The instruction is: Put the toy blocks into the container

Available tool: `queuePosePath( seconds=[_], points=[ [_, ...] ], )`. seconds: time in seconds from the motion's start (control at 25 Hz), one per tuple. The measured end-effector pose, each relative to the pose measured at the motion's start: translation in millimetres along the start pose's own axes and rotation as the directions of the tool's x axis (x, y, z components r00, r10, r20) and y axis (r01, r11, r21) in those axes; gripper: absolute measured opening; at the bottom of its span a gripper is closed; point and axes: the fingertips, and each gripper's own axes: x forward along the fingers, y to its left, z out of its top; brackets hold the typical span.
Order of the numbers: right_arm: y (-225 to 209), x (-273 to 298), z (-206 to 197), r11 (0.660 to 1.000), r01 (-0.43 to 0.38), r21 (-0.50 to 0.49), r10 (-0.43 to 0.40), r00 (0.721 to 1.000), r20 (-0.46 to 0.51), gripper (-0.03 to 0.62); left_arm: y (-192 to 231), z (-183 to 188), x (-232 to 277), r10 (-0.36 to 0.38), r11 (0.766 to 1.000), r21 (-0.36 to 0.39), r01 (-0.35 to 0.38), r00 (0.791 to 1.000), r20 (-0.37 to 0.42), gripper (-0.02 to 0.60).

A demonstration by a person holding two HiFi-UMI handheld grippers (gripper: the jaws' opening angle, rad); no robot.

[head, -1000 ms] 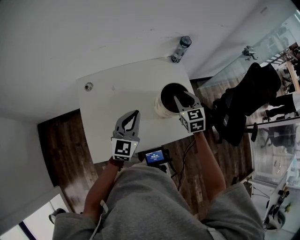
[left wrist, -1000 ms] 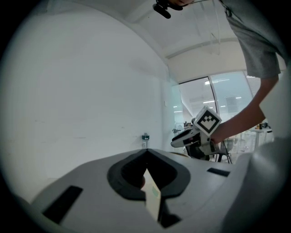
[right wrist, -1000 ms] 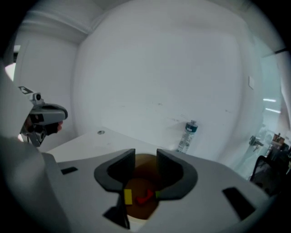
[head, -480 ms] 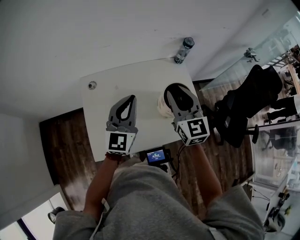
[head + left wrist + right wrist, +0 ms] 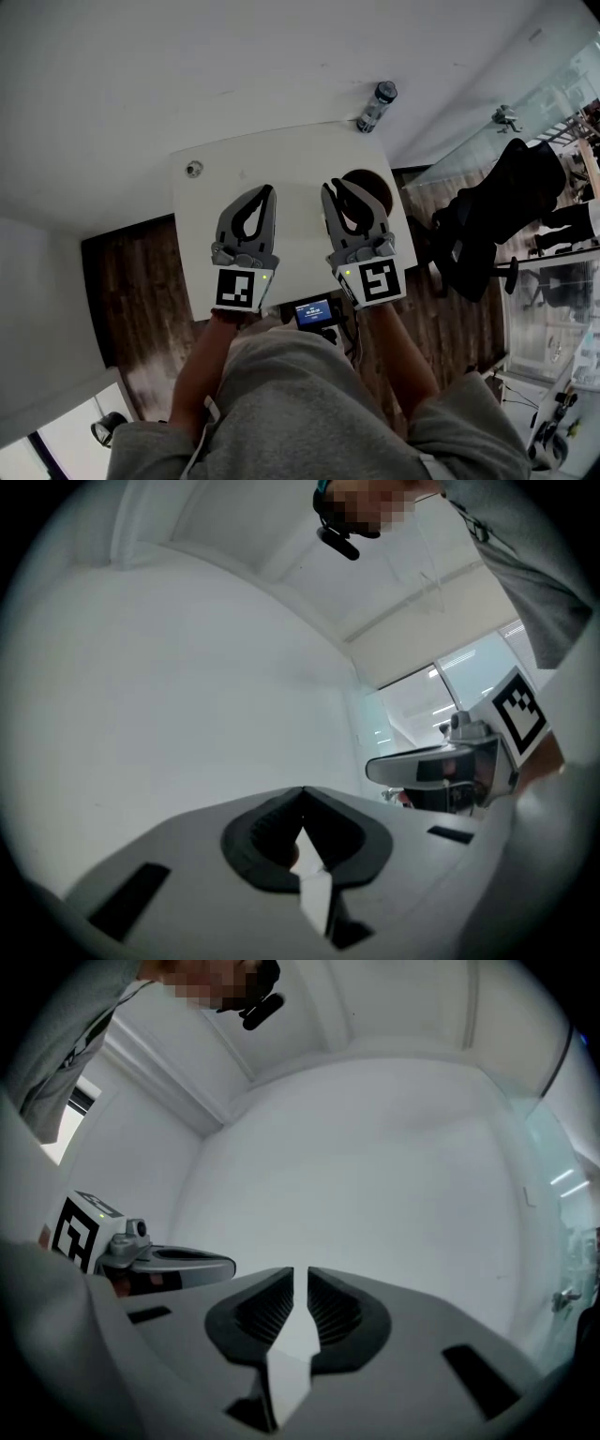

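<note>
No toy blocks show in any view. The container, a pale tub with a dark inside, stands at the right of the white table and is half hidden behind my right gripper. Both grippers are lifted side by side toward the head camera. My left gripper is shut with nothing in it. My right gripper is closing, with a thin slit left between its ribbed pads and nothing between them. Both gripper views face only bare white wall.
A bottle stands by the table's far right corner. A small round object lies near the far left corner. A small screen device sits at the near edge. Black office chairs stand on the wood floor to the right.
Both grippers have risen toward the head camera. The right one left the container's mouth and came left beside the other, its jaws narrowing.
</note>
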Motion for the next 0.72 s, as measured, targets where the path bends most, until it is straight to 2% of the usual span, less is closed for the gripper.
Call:
queuePosePath(
  seconds=[0.16, 0.72],
  points=[
    [12, -1, -2, 1.000, 0.008, -0.016, -0.008, 1.000, -0.004, 0.005, 5, 4, -10, 0.010, 1.000, 0.005, -0.010, 1.000, 0.006, 0.006],
    [42, 2, -19, 1.000, -0.025, -0.018, 0.024, 0.998, -0.064, 0.003, 15, -4, -37, 0.033, 0.999, -0.015, -0.033, 0.999, -0.005, 0.006]
  ],
)
